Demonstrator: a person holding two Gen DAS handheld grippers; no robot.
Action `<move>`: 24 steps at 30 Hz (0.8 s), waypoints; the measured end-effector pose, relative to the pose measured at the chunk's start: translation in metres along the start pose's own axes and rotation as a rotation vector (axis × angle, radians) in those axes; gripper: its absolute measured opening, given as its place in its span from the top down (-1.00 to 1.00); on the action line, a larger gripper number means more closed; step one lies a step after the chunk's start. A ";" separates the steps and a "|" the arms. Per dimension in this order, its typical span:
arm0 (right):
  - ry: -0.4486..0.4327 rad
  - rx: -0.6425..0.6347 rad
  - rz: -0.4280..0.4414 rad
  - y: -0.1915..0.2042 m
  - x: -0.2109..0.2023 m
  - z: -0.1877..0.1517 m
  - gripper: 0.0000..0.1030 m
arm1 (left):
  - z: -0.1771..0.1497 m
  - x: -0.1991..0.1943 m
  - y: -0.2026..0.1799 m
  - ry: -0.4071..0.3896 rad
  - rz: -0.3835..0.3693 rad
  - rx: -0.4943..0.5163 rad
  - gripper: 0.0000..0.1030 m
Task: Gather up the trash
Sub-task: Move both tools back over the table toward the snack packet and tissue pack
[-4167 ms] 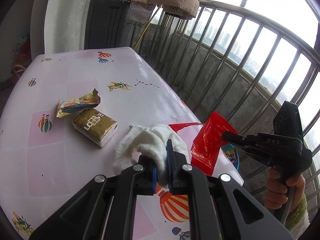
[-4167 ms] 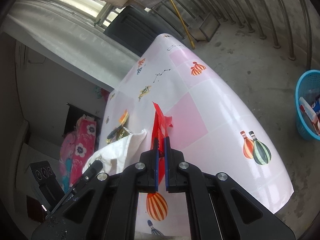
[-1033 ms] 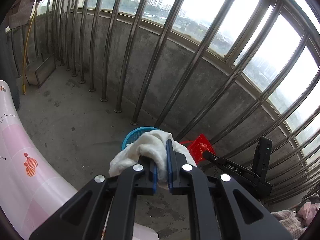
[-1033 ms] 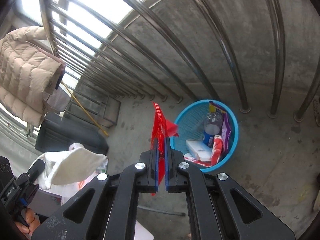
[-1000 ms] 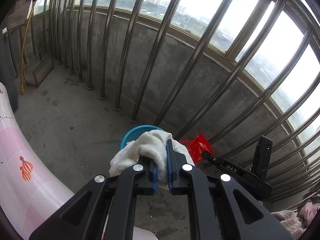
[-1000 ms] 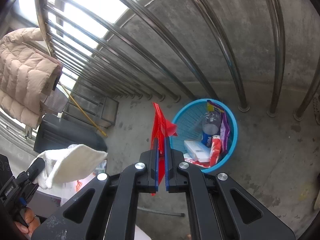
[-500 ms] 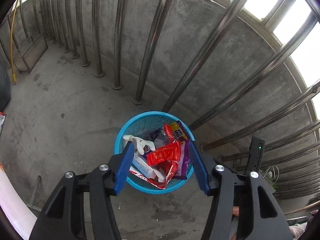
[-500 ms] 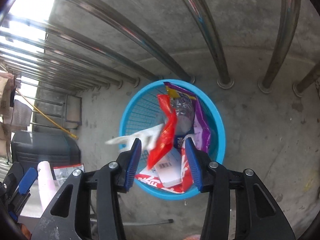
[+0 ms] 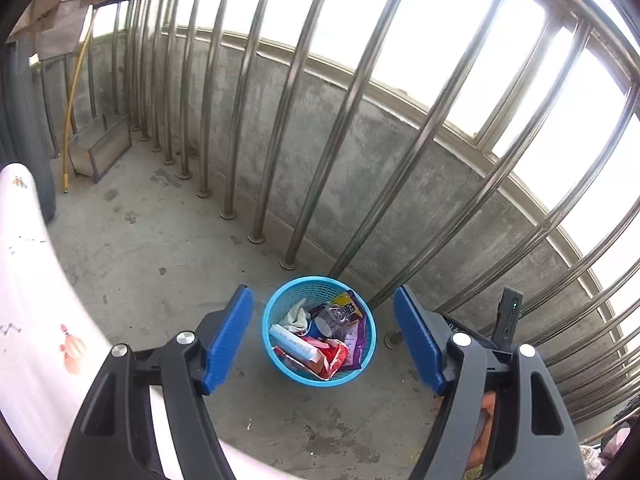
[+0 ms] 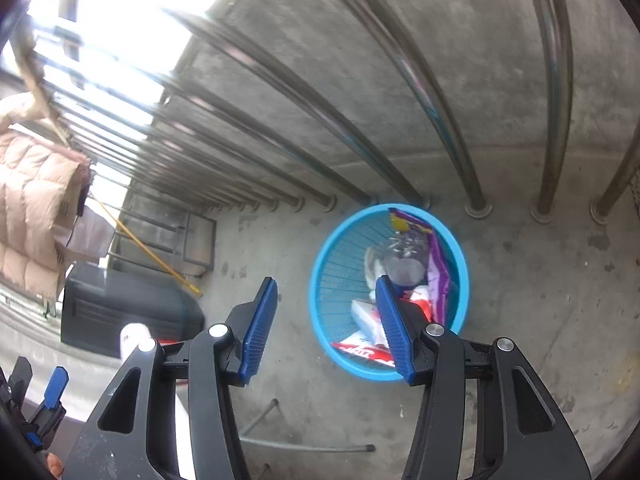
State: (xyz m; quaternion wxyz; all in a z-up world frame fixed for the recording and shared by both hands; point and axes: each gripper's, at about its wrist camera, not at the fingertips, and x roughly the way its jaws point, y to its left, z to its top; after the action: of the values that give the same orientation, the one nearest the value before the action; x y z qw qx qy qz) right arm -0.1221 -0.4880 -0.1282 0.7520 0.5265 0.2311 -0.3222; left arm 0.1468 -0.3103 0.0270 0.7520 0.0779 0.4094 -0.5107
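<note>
Both pieces of trash have left the jaws since the earlier frames: the crumpled white cloth (image 9: 295, 314) and the red plastic wrapper (image 9: 328, 354) now lie inside the round blue mesh plastic basket (image 9: 276, 350), which stands on the concrete floor just beside the feet of the steel railing bars (image 9: 256, 120). The cloth rests against the basket's far inner wall; the wrapper lies at the near side among a white carton, a clear bottle and a purple packet.

Left gripper (image 9: 325, 346): jaws have just been opening, now spread wide, nothing between the pads; it hangs above the basket. Right gripper (image 10: 326, 330): jaws likewise just opening, spread, empty; its right pad overlaps the basket in view.

Step in hand, as judged: release finished, the drop-off of this pair done. The edge of the pink balloon-patterned tablecloth (image 9: 36, 320) shows at lower left.

Next move, as judged: swing both grippers back over the table with jaws kept apart, and look for any remaining wrappers. Whether trash remains on the table cannot be told from these views.
</note>
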 end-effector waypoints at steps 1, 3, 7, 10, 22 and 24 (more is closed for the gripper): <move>0.008 -0.040 0.013 0.014 -0.005 -0.003 -0.02 | -0.005 -0.020 0.007 -0.022 0.013 -0.009 -0.43; 0.041 -0.121 0.045 0.040 -0.011 -0.010 -0.07 | -0.020 -0.057 0.024 -0.062 0.066 -0.028 -0.47; 0.126 -0.261 0.096 0.090 -0.011 -0.030 -0.16 | -0.058 -0.131 0.062 -0.143 0.180 -0.092 -0.52; 0.173 -0.355 0.153 0.129 -0.014 -0.052 -0.17 | -0.098 -0.185 0.095 -0.226 0.276 -0.163 -0.57; 0.481 -0.794 0.413 0.292 -0.002 -0.205 -0.22 | -0.259 -0.315 0.246 -0.414 0.436 -0.711 -0.58; 0.531 -0.845 0.441 0.310 0.004 -0.230 -0.22 | -0.271 -0.320 0.262 -0.434 0.410 -0.761 -0.53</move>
State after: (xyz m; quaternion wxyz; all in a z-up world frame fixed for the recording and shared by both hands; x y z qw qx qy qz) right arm 0.1044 -0.1985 -0.0095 0.8637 0.2777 0.4064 0.1083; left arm 0.1735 0.1822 -0.0060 0.8804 -0.2322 0.3769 -0.1702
